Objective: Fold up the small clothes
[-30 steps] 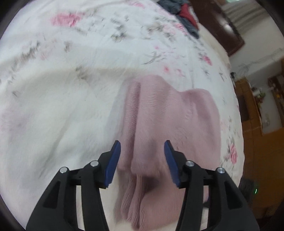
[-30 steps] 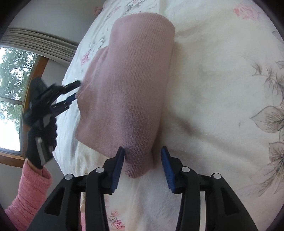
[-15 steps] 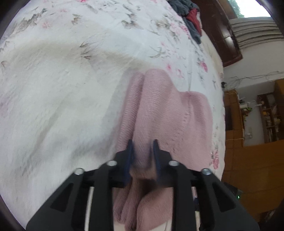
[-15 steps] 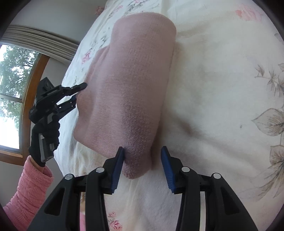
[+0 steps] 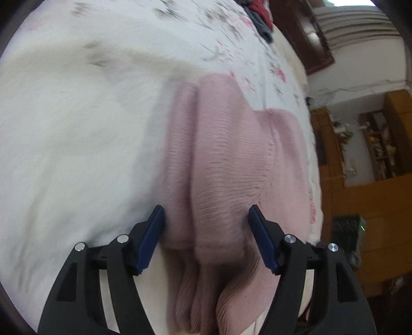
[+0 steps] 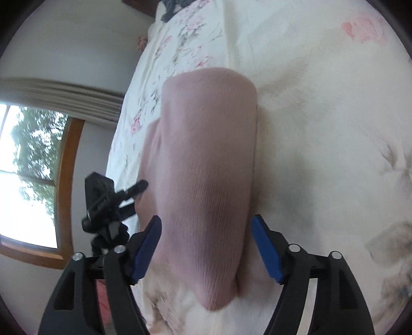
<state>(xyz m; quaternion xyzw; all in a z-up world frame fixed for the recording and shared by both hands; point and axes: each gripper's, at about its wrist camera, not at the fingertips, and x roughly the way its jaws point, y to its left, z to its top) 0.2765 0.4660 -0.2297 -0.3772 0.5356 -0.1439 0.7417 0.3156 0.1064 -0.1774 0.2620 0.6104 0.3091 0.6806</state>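
Two claws, both mine, both spread wide with nothing pinched between the blue pads. My left claw [image 5: 206, 232] straddles the near end of the pink knit sweater [image 5: 226, 159]; the left pad [image 5: 150, 238] sits just at the edge of the knit's ribbed fold, while the right pad [image 5: 262, 238] hovers over the fabric (whether it actually touches, I cannot tell through the blur). The sweater lies bunched in lengthwise folds on the bed [image 5: 77, 128], running from 6 o'clock up toward 12 in this view, on a white floral bedspread.

My right claw [image 6: 206, 243] likewise stands apart, its pads on either side of a rolled, tube-like end of the same sweater [image 6: 208, 167], neither pad closed on it. From here the garment stretches away toward 12 o'clock across the bedspread [image 6: 322, 128]. At about 9 o'clock in the right view I see my other claw [image 6: 134, 197], black fingers spread, at the sweater's far edge. Beyond it, a window with a wooden frame [image 6: 69, 180] shows trees outside. A heap of dark and red clothes [image 5: 260, 13] sits on the bed at 12 o'clock in the left view.
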